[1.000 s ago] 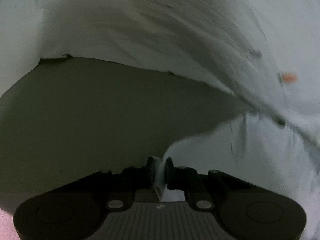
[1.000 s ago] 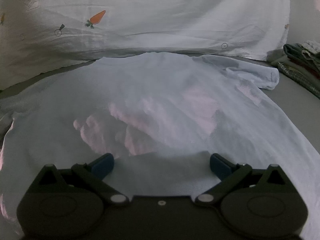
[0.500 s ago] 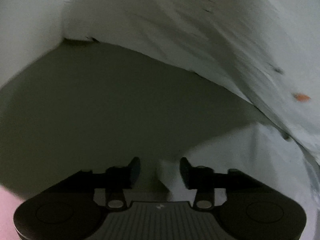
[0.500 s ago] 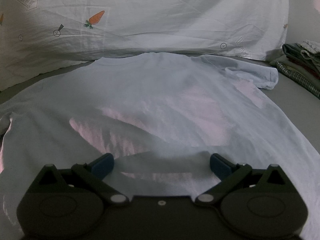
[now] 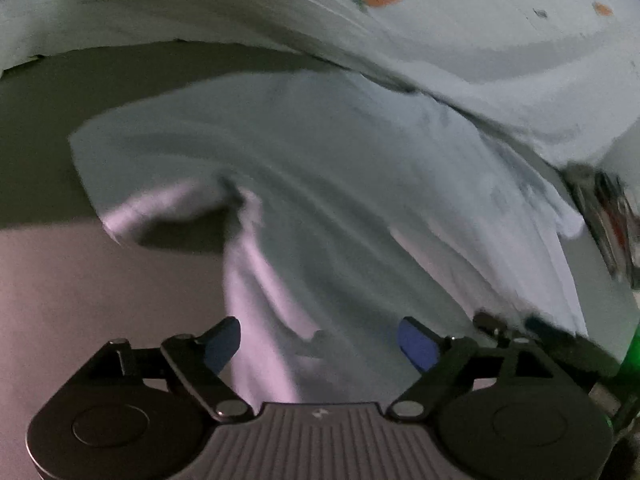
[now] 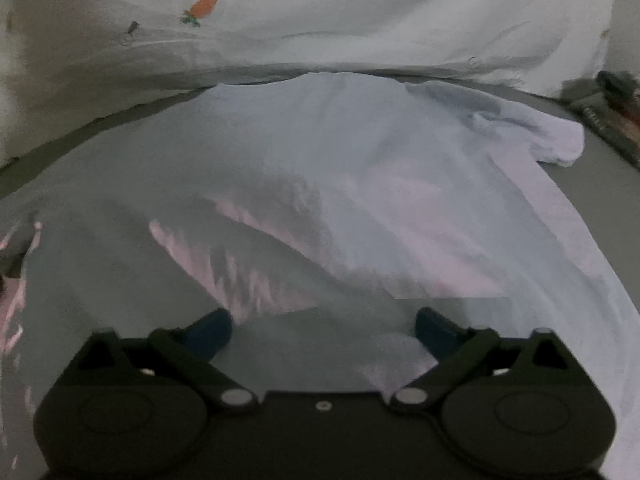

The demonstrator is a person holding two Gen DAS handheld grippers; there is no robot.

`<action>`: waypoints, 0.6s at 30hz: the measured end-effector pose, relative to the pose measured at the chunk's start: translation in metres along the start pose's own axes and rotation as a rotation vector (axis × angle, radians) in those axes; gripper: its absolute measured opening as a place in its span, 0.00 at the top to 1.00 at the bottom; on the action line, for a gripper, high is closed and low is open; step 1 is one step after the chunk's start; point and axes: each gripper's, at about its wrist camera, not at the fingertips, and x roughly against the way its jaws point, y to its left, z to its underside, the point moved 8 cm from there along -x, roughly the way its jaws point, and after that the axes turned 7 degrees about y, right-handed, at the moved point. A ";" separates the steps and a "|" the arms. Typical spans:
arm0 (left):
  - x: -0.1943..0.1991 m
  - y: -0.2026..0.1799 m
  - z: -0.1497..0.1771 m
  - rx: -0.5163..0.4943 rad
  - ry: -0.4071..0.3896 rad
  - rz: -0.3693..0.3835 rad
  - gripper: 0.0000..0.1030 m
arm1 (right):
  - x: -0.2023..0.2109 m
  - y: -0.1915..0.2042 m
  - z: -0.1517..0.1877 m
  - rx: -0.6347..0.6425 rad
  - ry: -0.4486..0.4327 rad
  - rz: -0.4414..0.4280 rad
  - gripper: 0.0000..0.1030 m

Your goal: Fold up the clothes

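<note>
Gaping grippers (image 5: 320, 346) (image 6: 324, 330) above shirt (image 6: 340, 184) hem

A pale blue-white T-shirt (image 6: 340, 168) lies on a grey bed (image 5: 60, 92); behind it, a white sheet (image 6: 360, 20) printed with orange carrots (image 6: 205, 3). Blue-padded black fingers (image 5: 416, 346) frame the view at 6 o'clock.
</note>
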 end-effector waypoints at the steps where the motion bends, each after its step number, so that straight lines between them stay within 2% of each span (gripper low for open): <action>1: -0.003 -0.009 0.004 0.000 0.002 -0.015 0.16 | 0.006 -0.009 0.000 -0.010 -0.014 -0.022 0.11; 3: -0.008 -0.026 0.008 0.003 0.005 -0.048 0.16 | 0.019 -0.034 -0.003 -0.038 -0.054 -0.052 0.16; 4: -0.011 -0.035 0.010 0.005 0.007 -0.066 0.16 | 0.025 -0.049 -0.004 -0.052 -0.069 -0.061 0.24; 5: -0.014 -0.044 0.008 0.005 0.009 -0.084 0.16 | 0.030 -0.067 -0.007 -0.069 -0.080 -0.064 0.39; 6: -0.016 -0.053 0.007 0.006 0.010 -0.102 0.16 | 0.034 -0.086 -0.011 -0.089 -0.091 -0.062 0.47; 7: -0.018 -0.062 0.005 0.001 0.007 -0.118 0.16 | 0.038 -0.109 -0.016 -0.112 -0.102 -0.058 0.65; 8: -0.020 -0.071 0.003 -0.003 0.003 -0.134 0.15 | 0.041 -0.134 -0.022 -0.138 -0.115 -0.052 0.78; 10: -0.032 -0.088 -0.007 0.003 -0.002 -0.163 0.14 | 0.044 -0.183 -0.038 -0.183 -0.135 -0.028 0.82; 14: -0.064 -0.128 -0.035 0.024 -0.010 -0.210 0.13 | 0.035 -0.268 -0.075 -0.229 -0.189 -0.010 0.82; 18: -0.105 -0.175 -0.076 -0.001 -0.026 -0.245 0.13 | -0.002 -0.323 -0.109 -0.217 -0.189 -0.045 0.79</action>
